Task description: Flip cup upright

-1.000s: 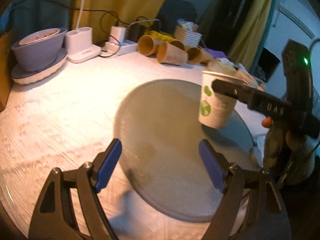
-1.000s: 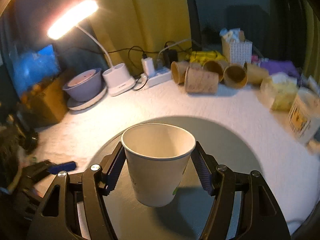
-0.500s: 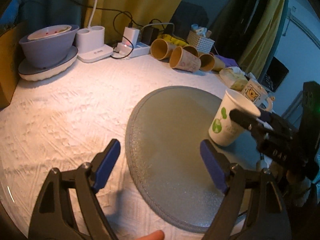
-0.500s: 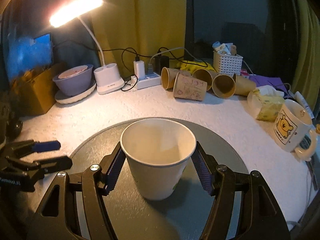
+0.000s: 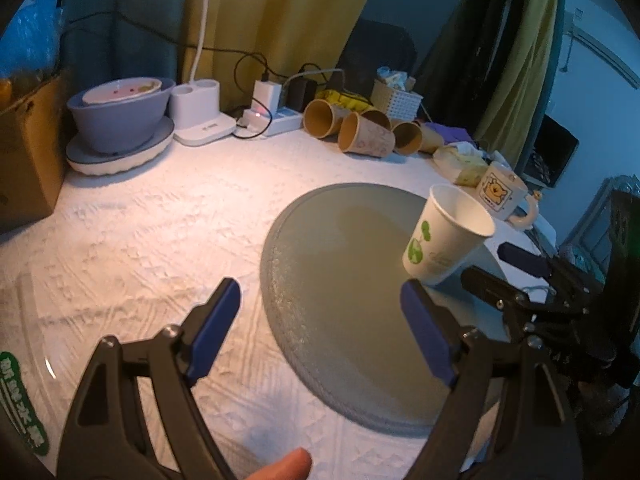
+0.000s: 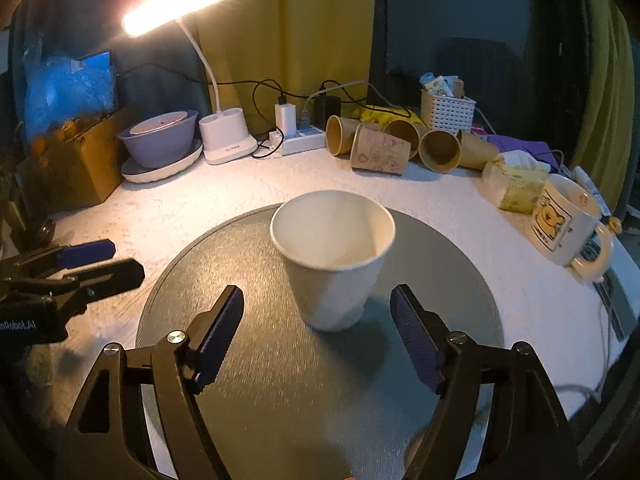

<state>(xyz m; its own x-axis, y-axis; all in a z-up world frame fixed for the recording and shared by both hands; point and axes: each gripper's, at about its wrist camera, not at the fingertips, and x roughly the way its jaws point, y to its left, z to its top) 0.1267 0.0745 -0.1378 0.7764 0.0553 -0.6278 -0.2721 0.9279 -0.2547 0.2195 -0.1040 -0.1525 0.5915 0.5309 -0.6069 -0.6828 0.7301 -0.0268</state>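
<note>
The surface (image 6: 240, 196) is covered in a white textured cloth and lit by a lamp (image 6: 174, 6) at its far left. A round grey mat (image 6: 256, 360) lies on the near middle of the surface, reaching close to its near edge. At the far left corner stands a cardboard box (image 6: 80, 160), and just beside it a purple bowl (image 6: 160, 142) sits on a white plate (image 6: 160, 170). Along the far edge are the lamp's white base, a power strip (image 6: 302, 140) with plugs and cables, a cluster of brown cups (image 6: 400, 144) lying on their sides, and a white basket (image 6: 448, 114) behind them. Toward the right edge a tissue pack (image 6: 516, 188) sits next to a mug (image 6: 568, 224) with a bear picture.

The cup (image 6: 334, 268), white paper with a green print, stands upright with its mouth up on the mat, toward the mat's far side; its lower wall looks a little dented. The right gripper (image 6: 320, 336) sits low over the mat with its jaws spread wide, one on either side of the cup's base and clear of the cup. The left gripper (image 5: 320, 332) is also spread apart and holds nothing, hovering over the mat's left edge, well apart from the cup. A fingertip (image 5: 280, 466) shows at the bottom of the left wrist view.
</note>
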